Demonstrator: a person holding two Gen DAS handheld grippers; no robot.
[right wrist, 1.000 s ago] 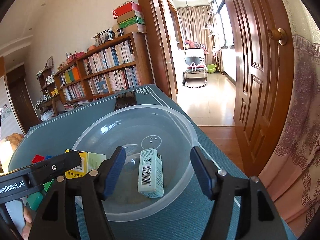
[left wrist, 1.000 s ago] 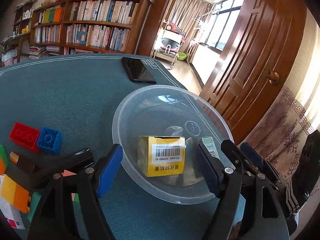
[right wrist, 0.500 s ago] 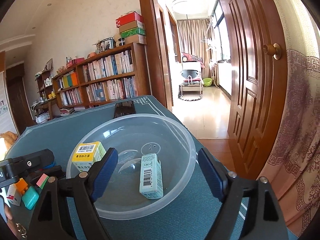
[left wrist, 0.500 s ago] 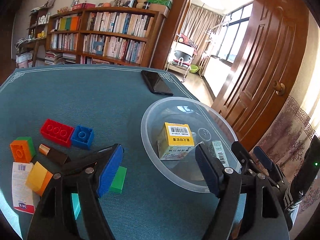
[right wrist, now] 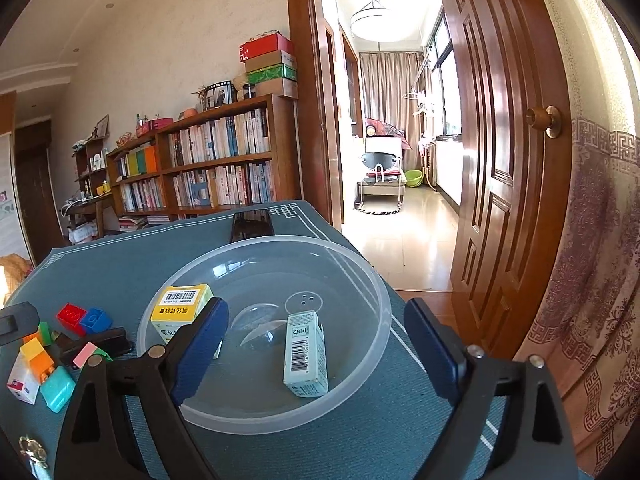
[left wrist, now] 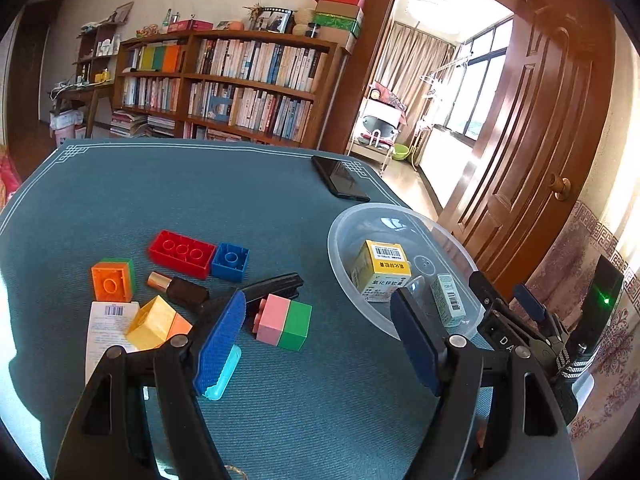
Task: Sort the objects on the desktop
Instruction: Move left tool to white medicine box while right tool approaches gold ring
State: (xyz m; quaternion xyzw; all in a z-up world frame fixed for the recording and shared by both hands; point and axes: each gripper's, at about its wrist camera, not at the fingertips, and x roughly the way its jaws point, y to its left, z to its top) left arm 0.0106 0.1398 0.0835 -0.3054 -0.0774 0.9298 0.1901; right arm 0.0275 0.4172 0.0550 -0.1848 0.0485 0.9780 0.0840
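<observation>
Both cameras ride just behind their grippers, looking forward and slightly down along the fingers. The left gripper [left wrist: 316,344] view faces the blocks and the clear bowl [left wrist: 340,220] off to its right. The right gripper [right wrist: 316,348] view sits close over that same bowl [right wrist: 380,292]. Both share the bowl, the phone [left wrist: 340,178] [right wrist: 251,224] beyond it, the bookshelf [left wrist: 224,84] [right wrist: 208,164] and the doorway.

A book-lined room beyond the table

A wooden bookshelf [right wrist: 208,168] packed with books stands against the far wall, with stacked boxes [right wrist: 270,64] in red, brown and green on its right end; right of it an open wooden door [right wrist: 508,184] with a brass knob [right wrist: 544,121] shows a bright side room with a round ceiling lamp [right wrist: 378,20], beige curtains [right wrist: 386,92] and a green basin [right wrist: 414,177] on the floor; a patterned drape [right wrist: 592,280] hangs at the near right.
</observation>
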